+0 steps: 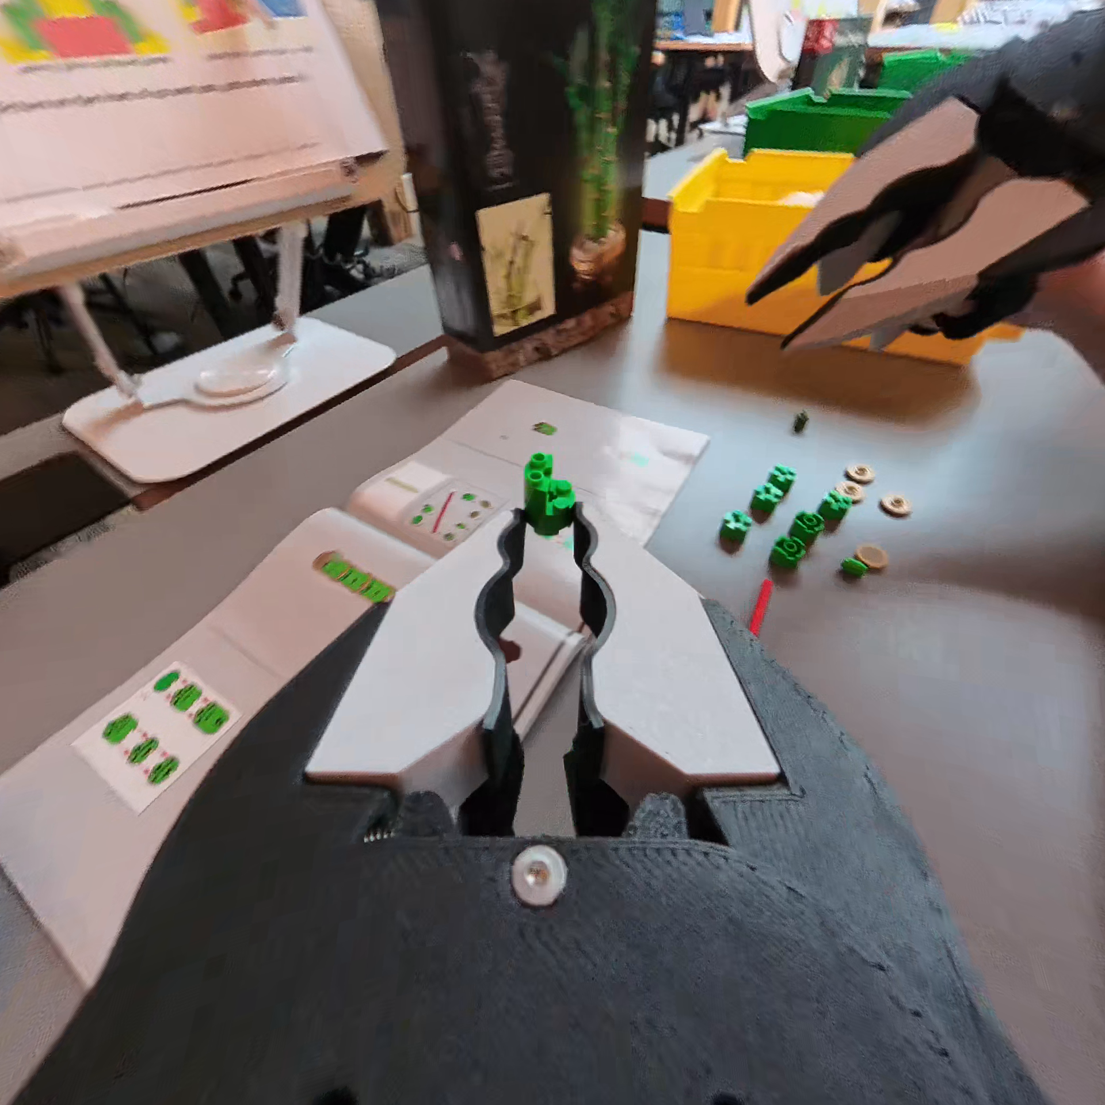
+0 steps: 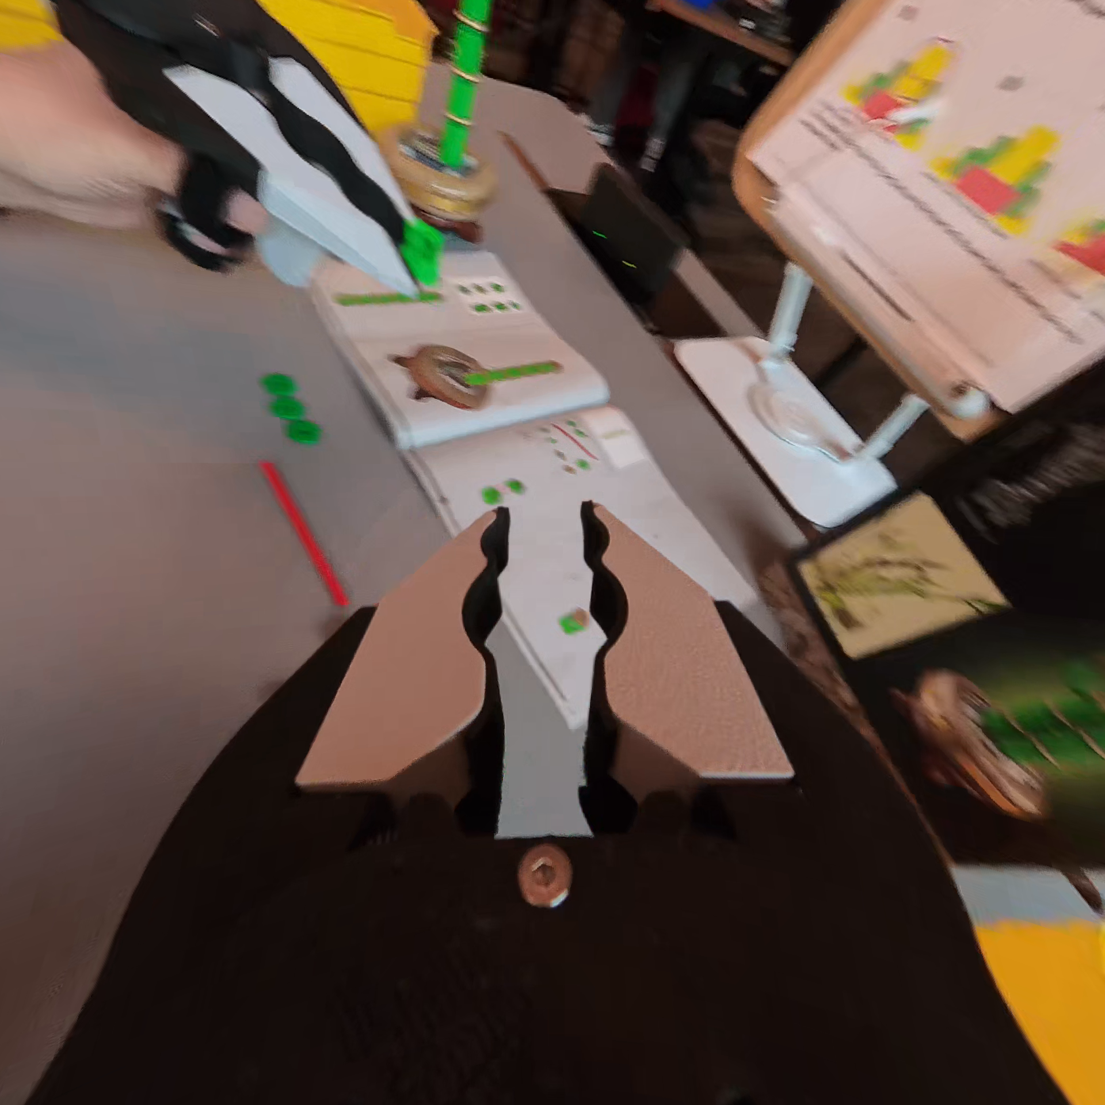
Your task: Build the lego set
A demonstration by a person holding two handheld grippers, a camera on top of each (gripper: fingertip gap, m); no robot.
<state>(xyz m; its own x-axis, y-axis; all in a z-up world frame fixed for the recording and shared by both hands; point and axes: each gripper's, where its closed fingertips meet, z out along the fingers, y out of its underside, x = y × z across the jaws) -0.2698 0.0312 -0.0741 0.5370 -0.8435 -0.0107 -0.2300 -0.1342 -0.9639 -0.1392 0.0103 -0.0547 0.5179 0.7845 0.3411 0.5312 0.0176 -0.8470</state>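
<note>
Left gripper [image 1: 547, 519] is pinching a small green stack [image 1: 547, 496]. Right gripper [image 2: 544, 514] is hanging spread, empty. Loose green pieces [image 1: 783, 520] are sitting unused on the counter [image 1: 897, 687], so plenty's left.

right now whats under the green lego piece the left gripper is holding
The left gripper pinches the green lego piece above the open instruction booklet, which lies on the grey table. The page area directly beneath is hidden by the piece and fingertips.

The brick assembly [image 1: 547, 496] sits between the left gripper's [image 1: 549, 519] fingertips above the open instruction booklet [image 1: 598, 454], loose bricks [image 1: 789, 520] lie on the table [image 1: 897, 658] to its right, with the bin [image 1: 747, 251] beyond them and the box [image 1: 508, 179] straight ahead.
</note>
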